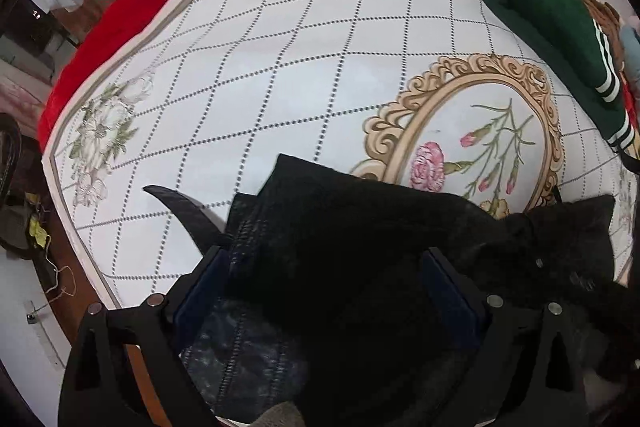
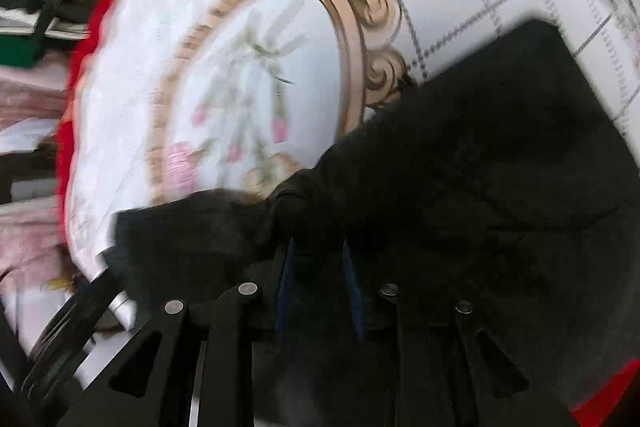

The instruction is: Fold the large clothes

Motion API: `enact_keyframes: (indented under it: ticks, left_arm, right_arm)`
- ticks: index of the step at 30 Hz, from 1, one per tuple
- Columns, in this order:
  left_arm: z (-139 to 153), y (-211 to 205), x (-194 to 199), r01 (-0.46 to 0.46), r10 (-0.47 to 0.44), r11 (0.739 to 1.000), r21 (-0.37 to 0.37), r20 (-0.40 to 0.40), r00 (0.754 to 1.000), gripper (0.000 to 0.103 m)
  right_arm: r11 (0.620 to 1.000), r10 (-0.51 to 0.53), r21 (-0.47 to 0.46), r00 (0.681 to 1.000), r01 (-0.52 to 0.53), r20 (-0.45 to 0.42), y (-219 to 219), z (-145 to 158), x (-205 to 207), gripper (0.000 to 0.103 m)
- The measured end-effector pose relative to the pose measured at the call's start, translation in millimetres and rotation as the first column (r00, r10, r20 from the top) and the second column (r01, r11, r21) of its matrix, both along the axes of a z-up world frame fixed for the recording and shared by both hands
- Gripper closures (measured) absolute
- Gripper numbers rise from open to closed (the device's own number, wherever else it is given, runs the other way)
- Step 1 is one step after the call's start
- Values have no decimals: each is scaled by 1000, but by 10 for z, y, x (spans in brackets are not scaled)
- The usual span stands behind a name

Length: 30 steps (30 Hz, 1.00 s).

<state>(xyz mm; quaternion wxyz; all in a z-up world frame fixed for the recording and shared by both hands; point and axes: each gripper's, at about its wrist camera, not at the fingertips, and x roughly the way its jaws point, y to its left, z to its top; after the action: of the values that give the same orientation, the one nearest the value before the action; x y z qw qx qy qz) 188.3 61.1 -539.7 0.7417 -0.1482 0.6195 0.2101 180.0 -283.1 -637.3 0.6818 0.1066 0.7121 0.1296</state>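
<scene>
A large black garment [image 1: 360, 235] lies at the near edge of a white quilted sheet [image 1: 256, 75] on the bed. My left gripper [image 1: 324, 259] has its jaws wide apart, with a thick fold of the garment filling the gap between them. In the right wrist view, which is blurred, my right gripper [image 2: 318, 247] has its jaws close together and pinches a bunched edge of the black garment [image 2: 480, 187]. The sheet also shows there [image 2: 248, 67].
A folded green garment with white stripes [image 1: 552, 23] lies at the sheet's far right edge. A red floral blanket [image 1: 112, 23] lies under the sheet. The bed's left edge drops to the floor, where a bag [image 1: 20, 219] sits. Clutter lies left of the bed [image 2: 32, 39].
</scene>
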Motion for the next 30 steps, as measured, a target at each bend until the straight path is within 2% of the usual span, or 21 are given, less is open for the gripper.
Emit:
enact_keyframes:
  ticks: [5,9,11,13,15,16,18,20,21,22,23,24,25,26,27,30]
  left_arm:
    - [23,60,65,2,-2,1000,8,15,1000,5]
    - [85,26,96,9,-10,1000,6,34,999,5]
    - [102,-19,110,17,-17,1000,9,39,999,5]
    - [86,-79,124,26,-27,1000,4,35,999,5]
    - [66,-140,148,34,-34,999,0,28,999,5]
    - [52,-182,154,42,-42,999,3,23,999,5]
    - [16,-281,174,62,-62,998,4,11,998,5]
    - [-5,-381,196,77,-77,997,-9,4,997,5]
    - [-9,-440,208,87,-86,996,-18,4,996,5]
    - [-13,-492,218,97,-96,995,-25,5,995,5]
    - [-17,-570,230,111,-111,993,-33,8,994,5]
    - [-27,-634,241,122,-121,992,-41,9,993,5]
    - [-47,-705,255,133,-133,990,-49,8,991,5]
    - [-90,-797,272,145,-145,988,-60,5,989,5]
    - [-134,-868,284,153,-153,986,-67,2,988,5]
    - [-363,-1110,351,203,-205,976,-75,-23,978,5]
  right_arm:
    - [1000,-11,-24,1000,11,-6,1,77,30,81]
    - [1000,-2,8,1000,2,7,-170,465,-39,79]
    - [997,28,-73,999,-26,23,-241,554,-97,79]
    - [990,29,-139,999,-32,-21,-305,370,-101,81]
    - [990,-2,-140,999,-6,-52,-389,86,-81,89]
    - [989,-2,-147,999,-4,-36,-376,56,-39,92]
    - [983,16,-181,999,-23,-39,-319,65,31,92]
    - [987,21,-161,998,-29,-52,-352,155,47,88]
    - [994,13,-111,999,-17,-43,-423,232,23,86]
    - [999,-20,-26,999,19,-28,-578,343,-35,80]
    - [997,-59,48,998,60,-17,-743,442,-106,66]
    - [989,-104,109,995,104,-5,-951,553,-208,57]
    - [979,-157,135,988,155,0,-1191,649,-335,39]
    - [969,-203,145,979,200,3,-1388,714,-437,34]
    - [950,-274,154,962,270,5,-1660,777,-592,34]
    - [883,-456,121,890,453,-6,-2418,799,-1027,34]
